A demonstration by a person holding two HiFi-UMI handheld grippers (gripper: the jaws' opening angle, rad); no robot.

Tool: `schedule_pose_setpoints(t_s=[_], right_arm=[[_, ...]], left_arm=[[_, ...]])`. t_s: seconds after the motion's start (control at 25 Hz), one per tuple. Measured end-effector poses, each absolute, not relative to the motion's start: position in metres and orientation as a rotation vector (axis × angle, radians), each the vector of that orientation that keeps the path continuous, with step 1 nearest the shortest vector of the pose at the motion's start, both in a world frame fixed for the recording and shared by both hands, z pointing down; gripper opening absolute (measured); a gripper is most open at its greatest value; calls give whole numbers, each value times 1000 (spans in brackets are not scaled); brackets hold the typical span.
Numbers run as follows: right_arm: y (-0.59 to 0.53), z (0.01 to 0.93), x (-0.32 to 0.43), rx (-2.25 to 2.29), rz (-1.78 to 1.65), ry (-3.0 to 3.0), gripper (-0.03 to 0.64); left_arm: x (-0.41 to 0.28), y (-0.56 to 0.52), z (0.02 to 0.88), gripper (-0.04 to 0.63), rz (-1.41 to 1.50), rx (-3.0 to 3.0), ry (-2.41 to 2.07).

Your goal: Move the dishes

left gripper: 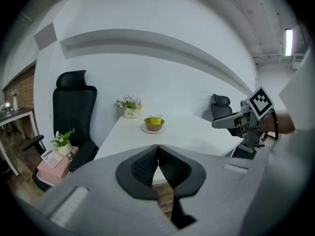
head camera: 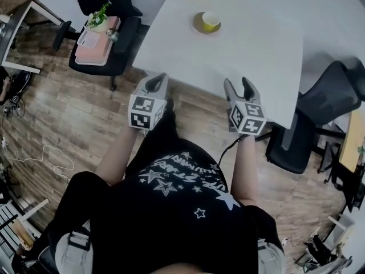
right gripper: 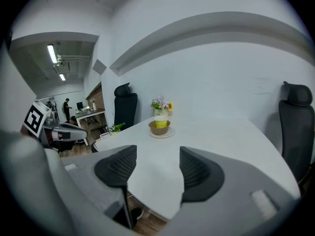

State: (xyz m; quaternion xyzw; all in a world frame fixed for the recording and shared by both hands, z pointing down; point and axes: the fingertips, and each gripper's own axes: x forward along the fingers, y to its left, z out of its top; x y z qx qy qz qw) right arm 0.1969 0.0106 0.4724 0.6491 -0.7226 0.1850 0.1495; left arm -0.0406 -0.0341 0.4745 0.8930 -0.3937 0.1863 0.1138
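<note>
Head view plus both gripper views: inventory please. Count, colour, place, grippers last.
table: 1, white, in front of the person
saucer: 1, pale, far part of the table
bowl: 1, brown, on the saucer
cup: 1, yellow, in the bowl
flower pot: 1, white with flowers, far table edge
office chairs: at least 2, black, left and right of the table
pink box: 1, on the left chair's seat
small plant: 1, green, on the pink box
floor: wood planks
person: 1, black shirt with white stars, at the table's near edge
left gripper: grey, fingers together, empty, short of the table
right gripper: grey, fingers apart, empty, at the table edge
</note>
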Motion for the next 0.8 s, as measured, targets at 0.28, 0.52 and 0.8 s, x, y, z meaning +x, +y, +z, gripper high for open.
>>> schedule_pose_setpoints(t_s=[0.28, 0.52, 0.8], right_arm=[[-69, 464, 197, 1862, 544, -2035, 276], [-131, 463, 185, 1815, 529, -2021, 278], [-192, 469, 167, 1723, 466, -1993, 276]], left_arm=[[-35, -115, 469, 11, 565, 2629, -1114], [-38, -170, 473, 11, 581, 2613, -1090], [-40, -219, 480, 11, 581, 2600, -1051]])
